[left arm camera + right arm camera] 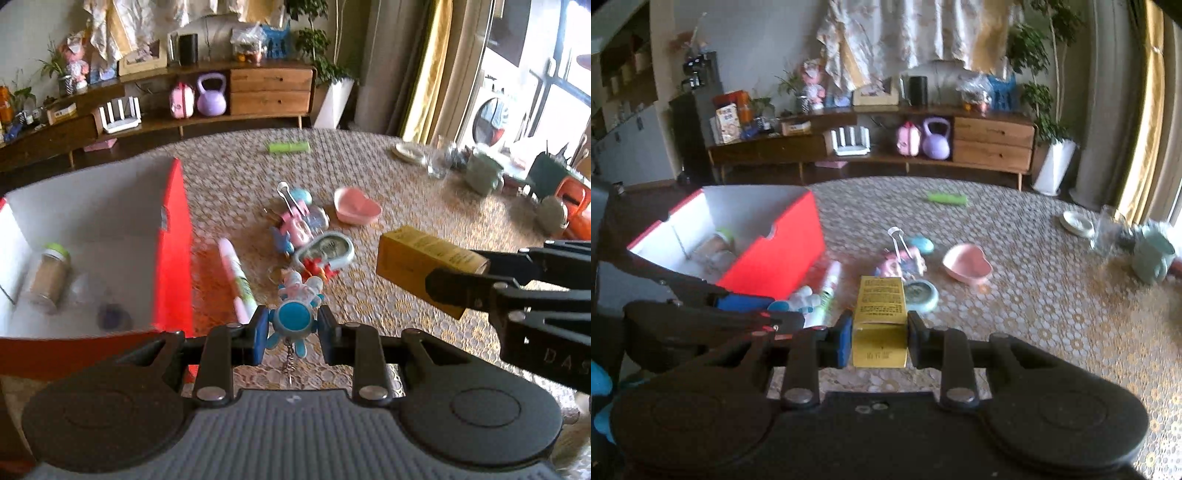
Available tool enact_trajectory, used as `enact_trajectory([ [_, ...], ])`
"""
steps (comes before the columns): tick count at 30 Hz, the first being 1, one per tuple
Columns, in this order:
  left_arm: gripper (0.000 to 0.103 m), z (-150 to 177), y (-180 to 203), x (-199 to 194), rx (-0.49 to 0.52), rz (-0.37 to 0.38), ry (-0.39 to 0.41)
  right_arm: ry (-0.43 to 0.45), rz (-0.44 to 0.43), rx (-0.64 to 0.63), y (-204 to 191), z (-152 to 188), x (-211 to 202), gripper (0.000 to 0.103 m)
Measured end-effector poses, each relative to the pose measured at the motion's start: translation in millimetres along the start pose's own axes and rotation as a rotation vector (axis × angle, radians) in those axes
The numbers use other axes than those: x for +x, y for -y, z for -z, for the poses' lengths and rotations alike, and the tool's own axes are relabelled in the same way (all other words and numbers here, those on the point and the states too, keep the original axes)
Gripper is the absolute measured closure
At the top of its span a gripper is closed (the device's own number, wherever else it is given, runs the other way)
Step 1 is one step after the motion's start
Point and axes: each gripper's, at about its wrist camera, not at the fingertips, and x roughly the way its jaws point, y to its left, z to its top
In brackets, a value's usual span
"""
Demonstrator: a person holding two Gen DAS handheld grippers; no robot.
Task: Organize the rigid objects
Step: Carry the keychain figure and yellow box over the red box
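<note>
Left wrist view: the left claw grips a blue toy above the tabletop. Beside it the red box holds a jar.

Right wrist view: the right claw clamps a yellow carton; the box sits left, jar inside.

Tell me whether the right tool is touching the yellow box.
Touching. The right wrist view shows the right tool with both pads pressed against the sides of the yellow box, which is held above the table.
</note>
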Motion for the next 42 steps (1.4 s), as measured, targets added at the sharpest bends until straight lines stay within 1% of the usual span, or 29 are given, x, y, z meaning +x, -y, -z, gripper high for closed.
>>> enact_trajectory([
  [3,0.075,-7,-11,-15,-0.001,-0.019,0.039,0.011,-0.009,-0.023,-11,-12,-3,0.074],
  [11,0.075,-27,-50,-45,-0.030,-0.050,0.078,0.040,-0.044,-0.081,-45,-41,0,0.074],
  [17,0.075,-43,-92,-61,-0.068,-0.099,0.100,0.037,-0.081,-0.115,-73,-63,20,0.074],
  [20,0.075,-47,-115,-63,-0.078,-0.141,0.109,0.026,-0.102,-0.129,-86,-73,34,0.074],
  [25,0.075,-51,-157,-54,-0.118,-0.205,0.095,0.004,-0.122,-0.164,-108,-85,63,0.074],
  [31,0.075,-48,-204,-34,-0.143,-0.285,0.037,-0.040,-0.122,-0.203,-131,-92,107,0.074],
  [34,0.075,-44,-220,-19,-0.142,-0.328,0.003,-0.071,-0.114,-0.217,-138,-93,131,0.074],
  [38,0.075,-44,-234,2,-0.130,-0.352,-0.050,-0.119,-0.114,-0.254,-148,-88,161,0.073],
  [42,0.075,-45,-240,20,-0.112,-0.378,-0.075,-0.168,-0.118,-0.279,-158,-81,180,0.074],
])
